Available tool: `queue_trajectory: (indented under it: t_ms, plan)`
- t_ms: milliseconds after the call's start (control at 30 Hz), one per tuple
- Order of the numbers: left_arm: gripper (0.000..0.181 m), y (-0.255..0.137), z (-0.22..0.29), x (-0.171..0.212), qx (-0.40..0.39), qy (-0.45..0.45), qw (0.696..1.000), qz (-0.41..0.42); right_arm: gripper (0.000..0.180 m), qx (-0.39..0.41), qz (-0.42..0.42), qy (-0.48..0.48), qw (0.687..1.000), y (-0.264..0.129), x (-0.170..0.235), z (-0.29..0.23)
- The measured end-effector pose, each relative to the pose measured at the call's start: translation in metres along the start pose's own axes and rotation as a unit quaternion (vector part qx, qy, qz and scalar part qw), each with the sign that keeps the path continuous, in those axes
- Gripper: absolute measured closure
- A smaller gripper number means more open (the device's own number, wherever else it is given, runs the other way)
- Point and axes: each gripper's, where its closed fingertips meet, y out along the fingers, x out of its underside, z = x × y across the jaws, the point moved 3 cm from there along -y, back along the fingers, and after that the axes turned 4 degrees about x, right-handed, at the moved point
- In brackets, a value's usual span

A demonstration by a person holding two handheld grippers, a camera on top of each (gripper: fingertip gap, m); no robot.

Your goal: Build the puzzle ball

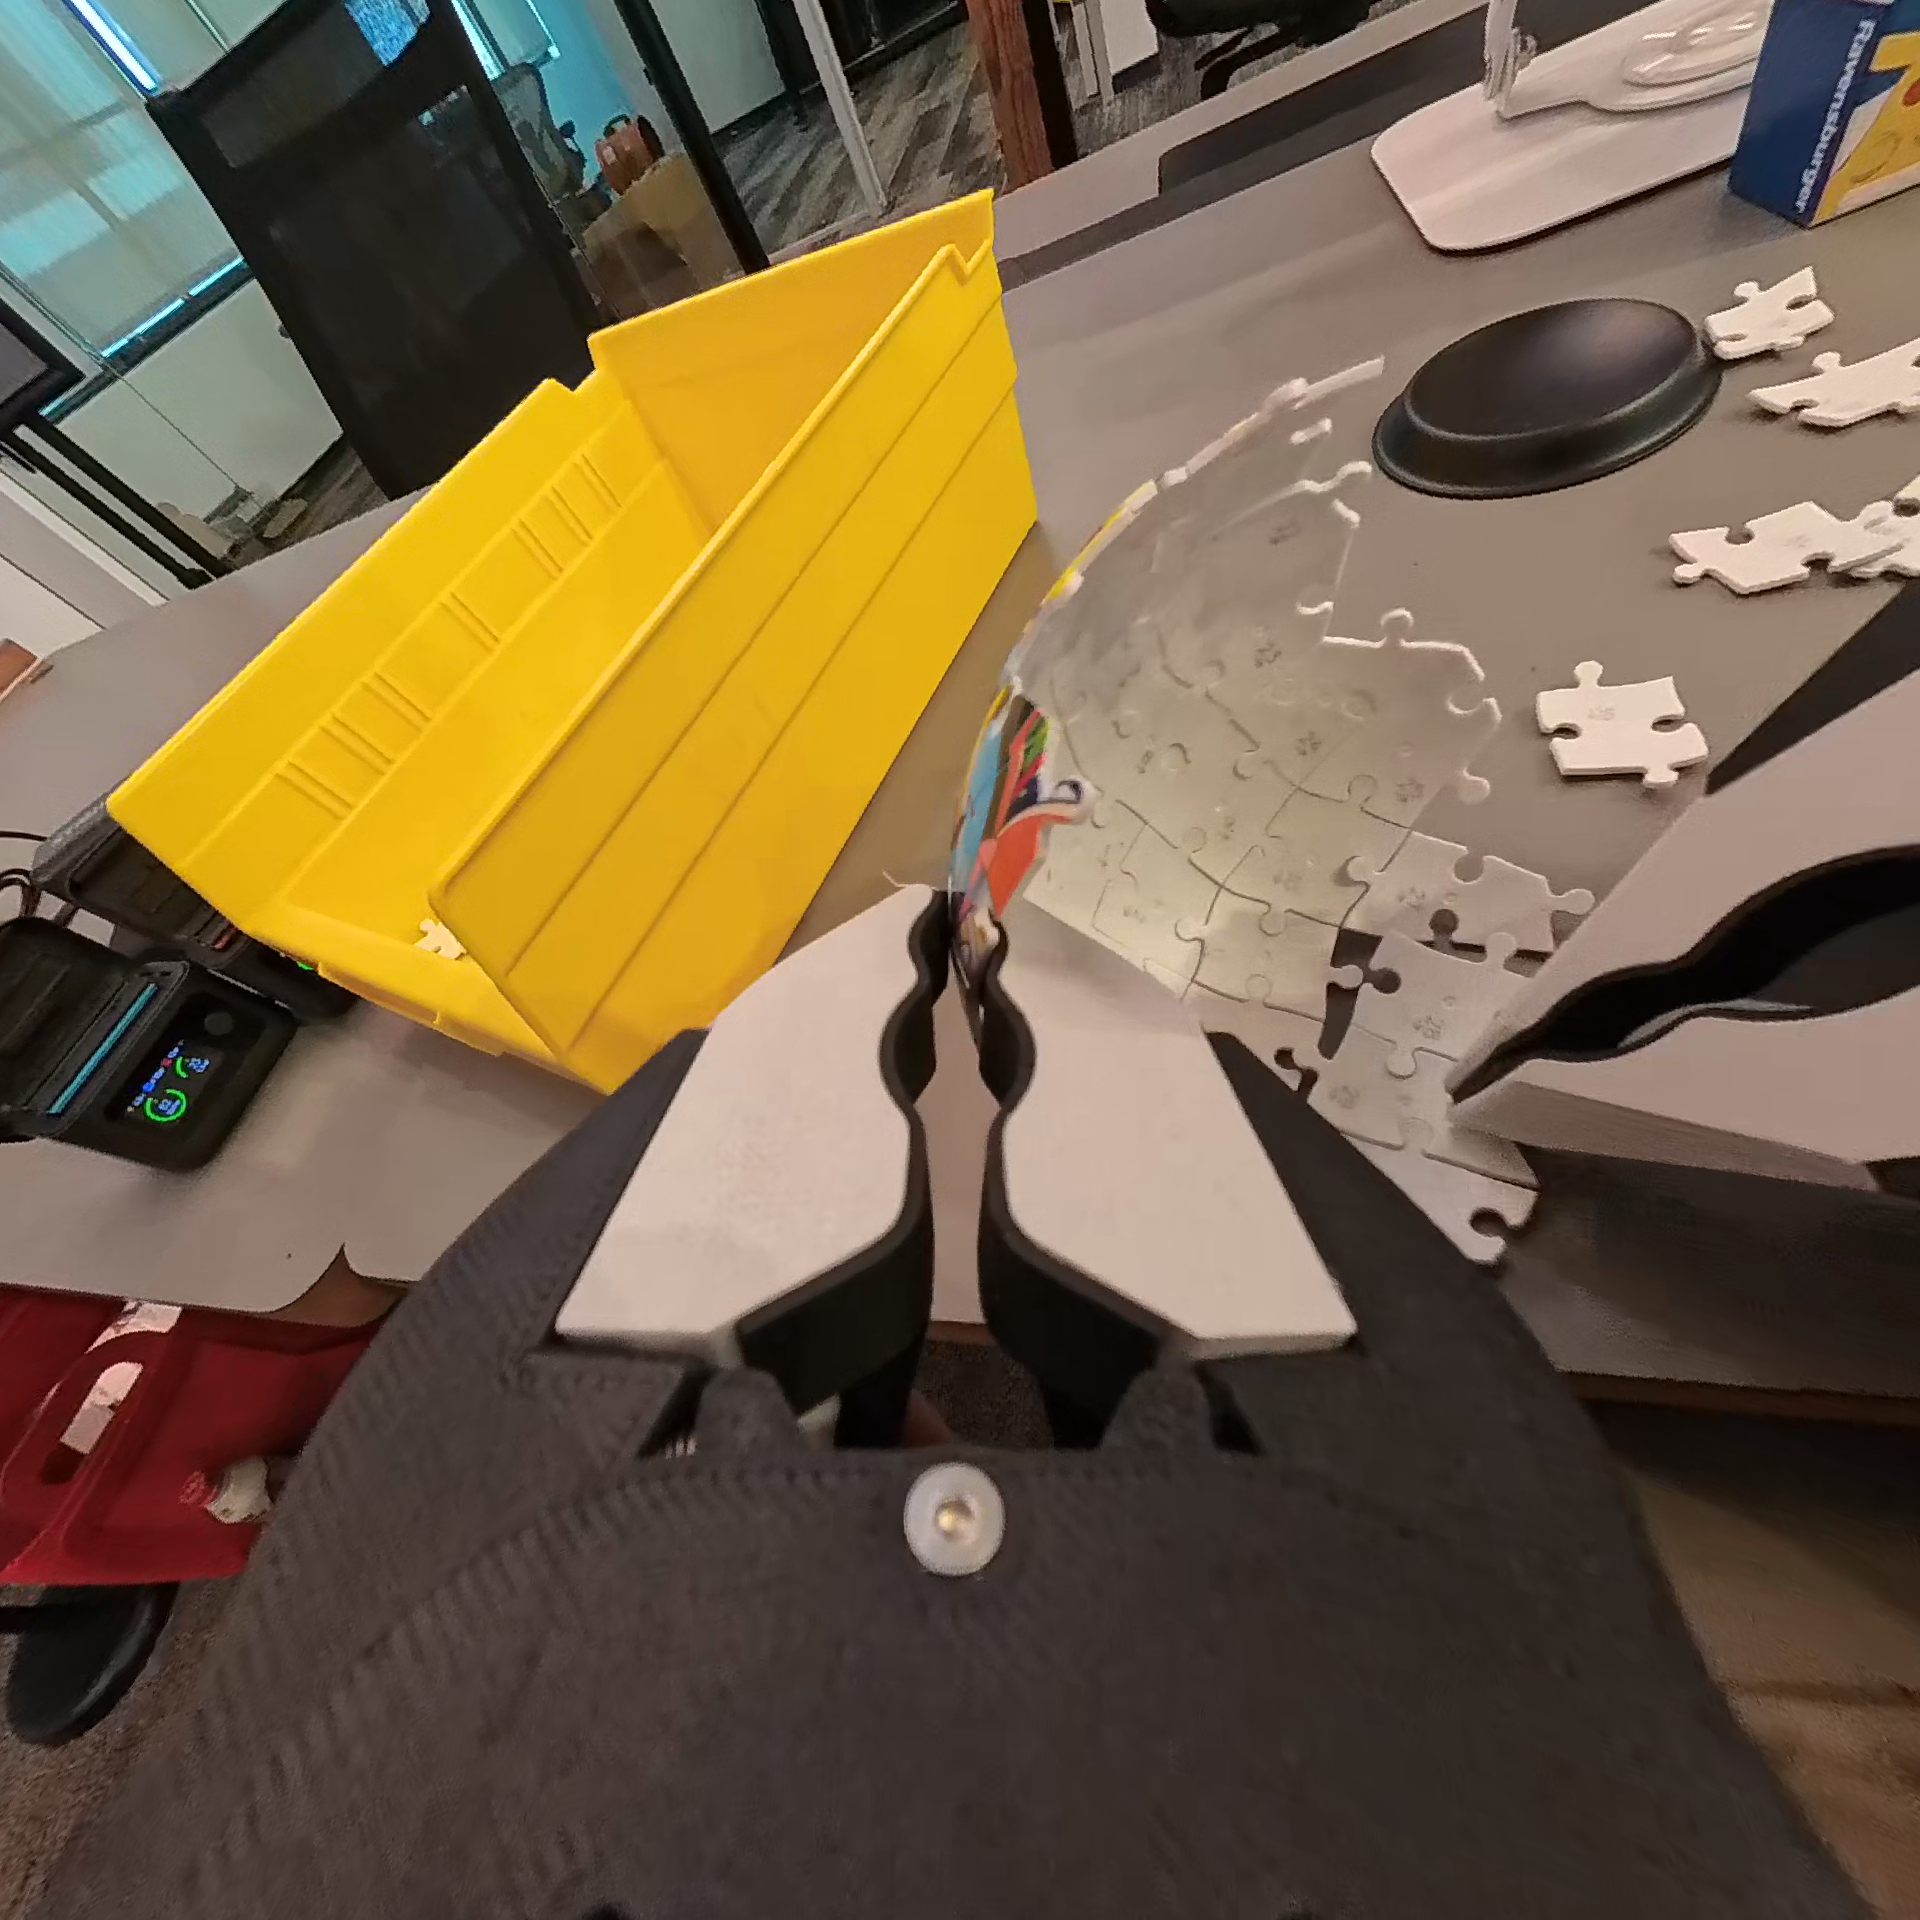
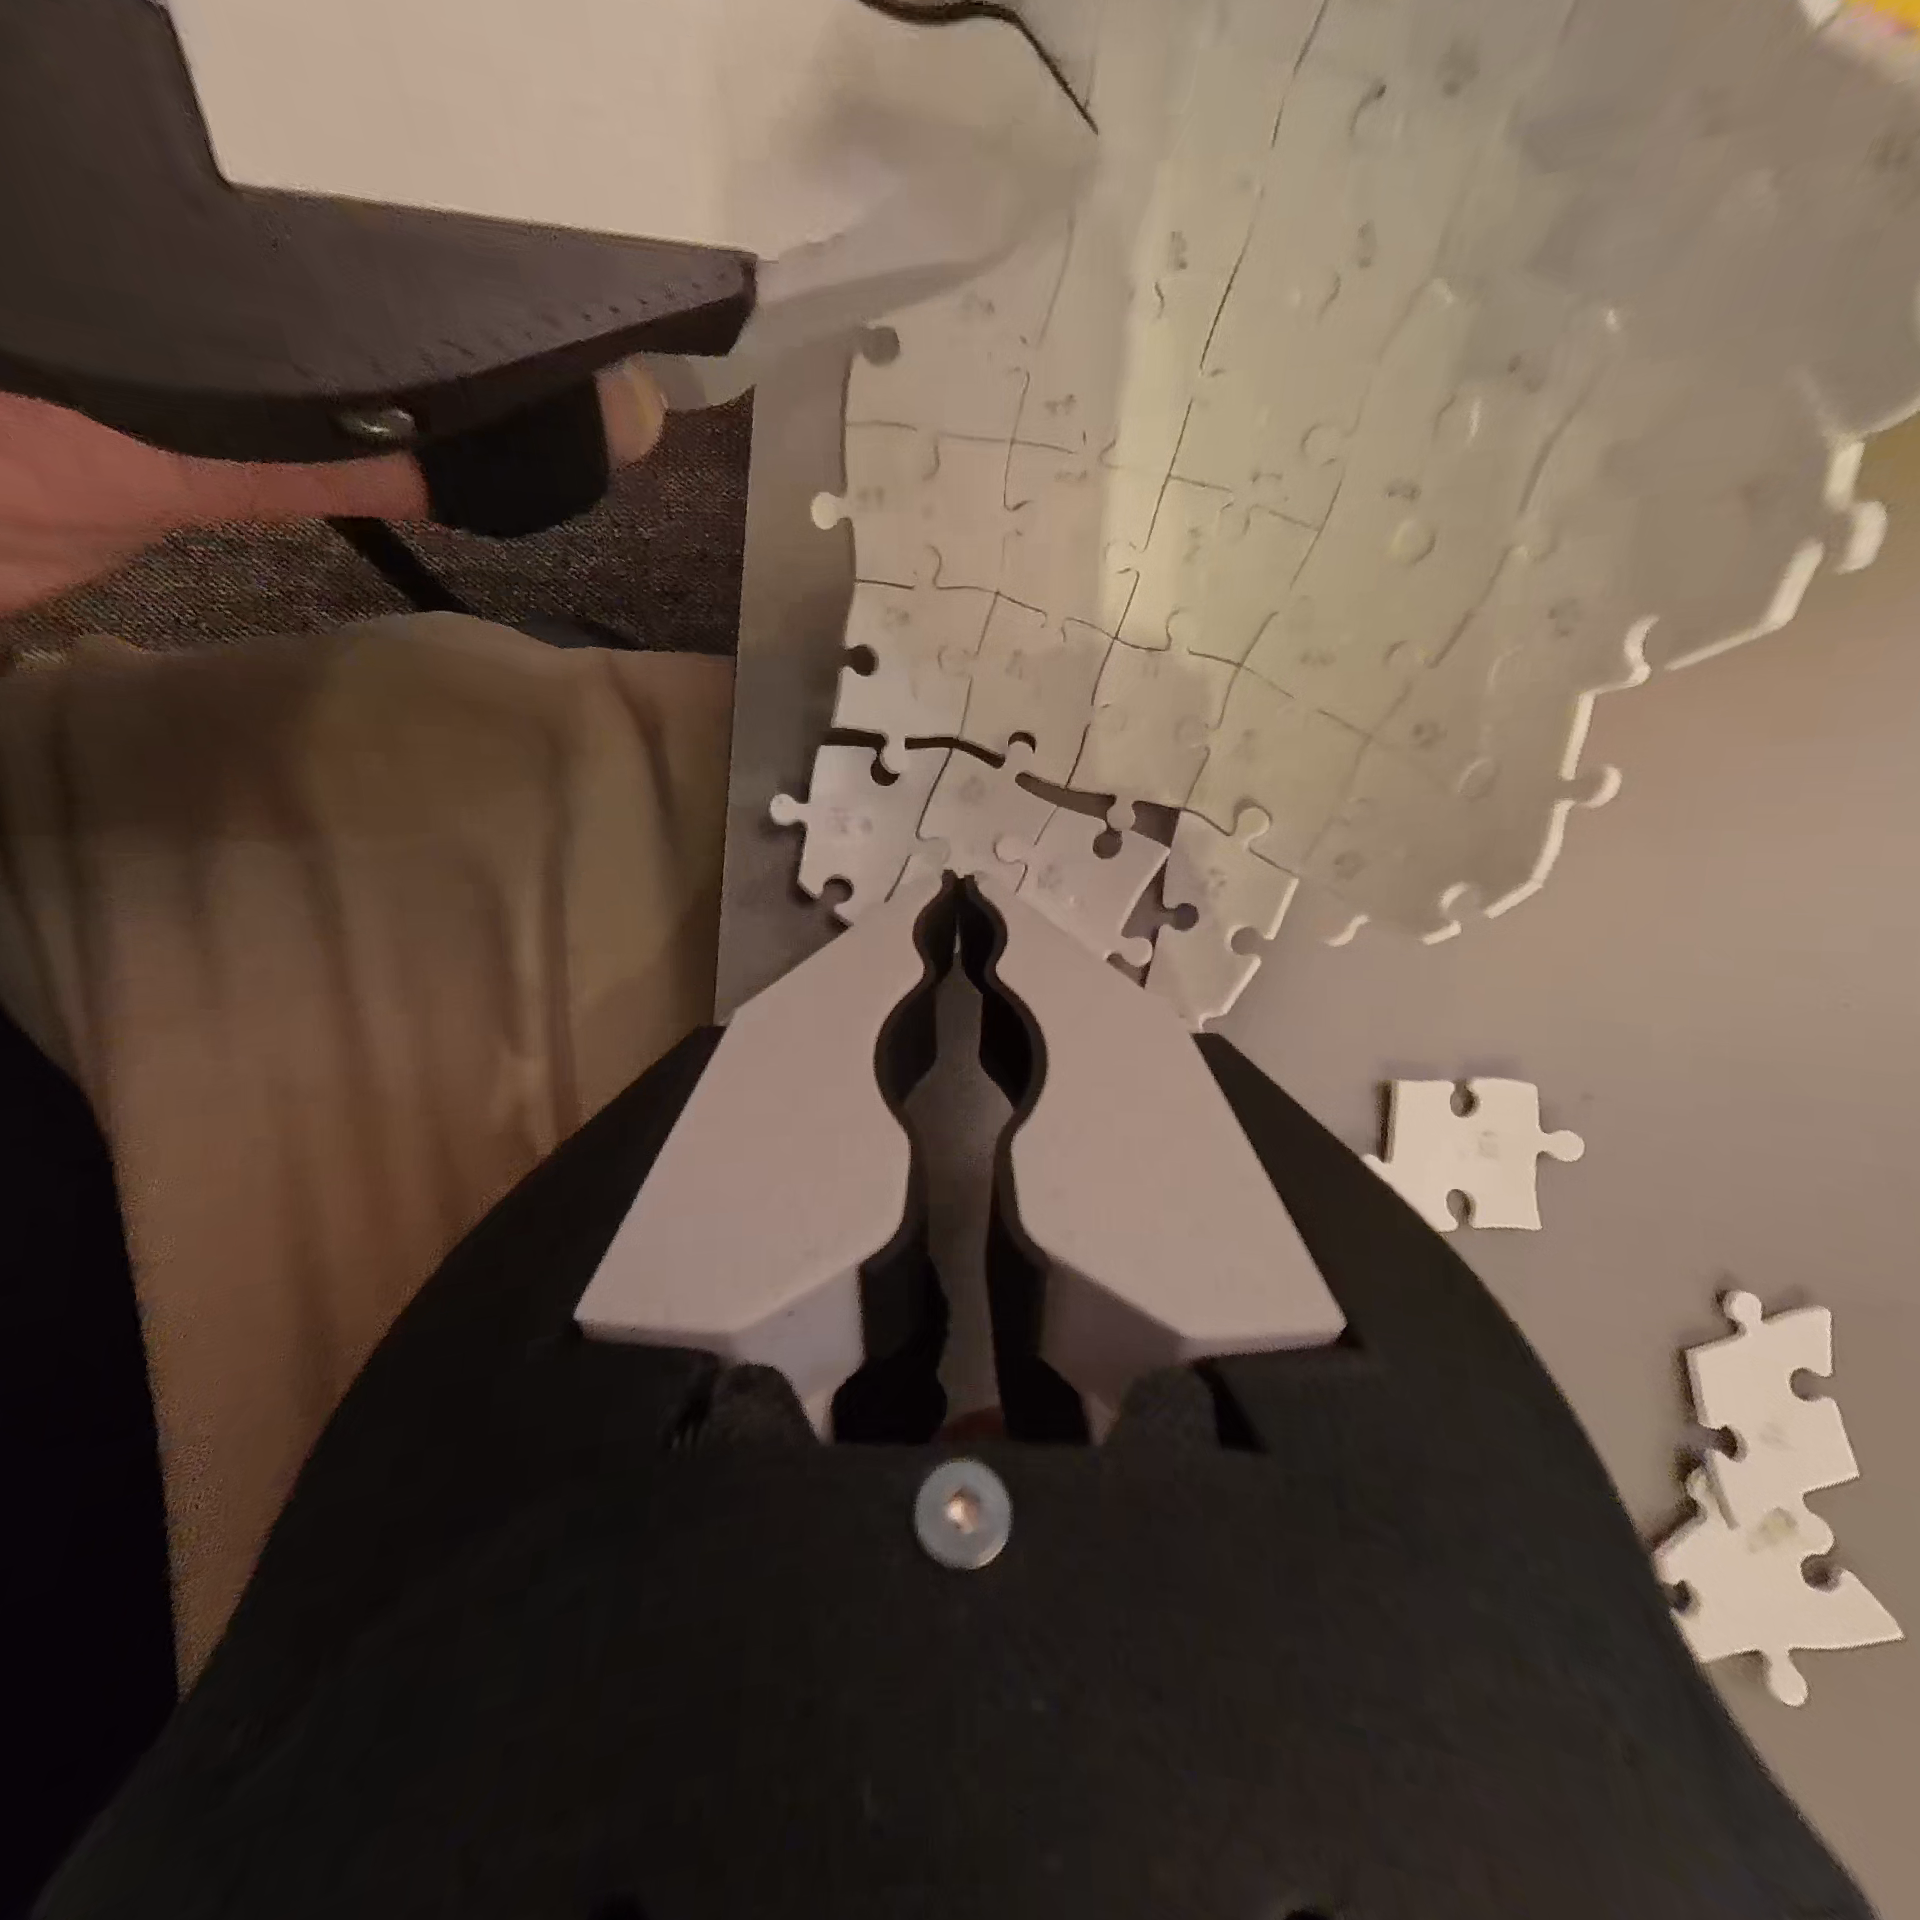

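Observation:
The partly built puzzle ball [image 1: 1247,727] is a curved shell, white inside and coloured outside, held tilted over the grey table [image 1: 1195,312]. My left gripper [image 1: 971,935] is shut on its coloured rim. In the right wrist view the shell [image 2: 1299,468] fills the upper middle. My right gripper [image 2: 958,894] is shut on a short strip of joined white pieces [image 2: 971,805] at the shell's lower edge; a thin dark gap shows between strip and shell. The right gripper also shows in the left wrist view [image 1: 1460,1091]. The left gripper [image 2: 416,312], with a hand, shows at upper left.
A yellow bin [image 1: 623,623] stands left of the shell. A black dome stand [image 1: 1548,395] sits behind it. Loose white pieces [image 1: 1621,732] [image 2: 1465,1153] lie to the right. A blue box [image 1: 1818,104] and a white base [image 1: 1507,177] stand at the back. The table edge [image 2: 738,623] is close. One gripper's finger ends stand about 11 cm off the other's.

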Motion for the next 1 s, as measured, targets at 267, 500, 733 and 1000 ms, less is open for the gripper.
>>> queue_trajectory:
  t_ms: [267, 500, 733, 1000]
  plan:
    - [0.178, -0.001, 0.002, -0.002, 0.007, 0.008, 1.000, 0.008, 0.180, -0.002, 0.004, 0.000, 1.000, 0.002, -0.001, 0.003]
    - [0.178, -0.002, 0.004, -0.004, 0.008, 0.012, 1.000, 0.012, 0.180, -0.016, 0.019, 0.017, 1.000, -0.003, -0.006, 0.009]
    - [0.178, -0.001, 0.002, -0.004, 0.002, 0.006, 1.000, 0.013, 0.180, 0.013, 0.014, 0.020, 1.000, 0.002, -0.007, 0.017]
    - [0.178, -0.002, 0.003, -0.005, 0.003, 0.002, 1.000, 0.015, 0.180, 0.015, 0.005, 0.028, 0.999, 0.007, -0.004, 0.017]
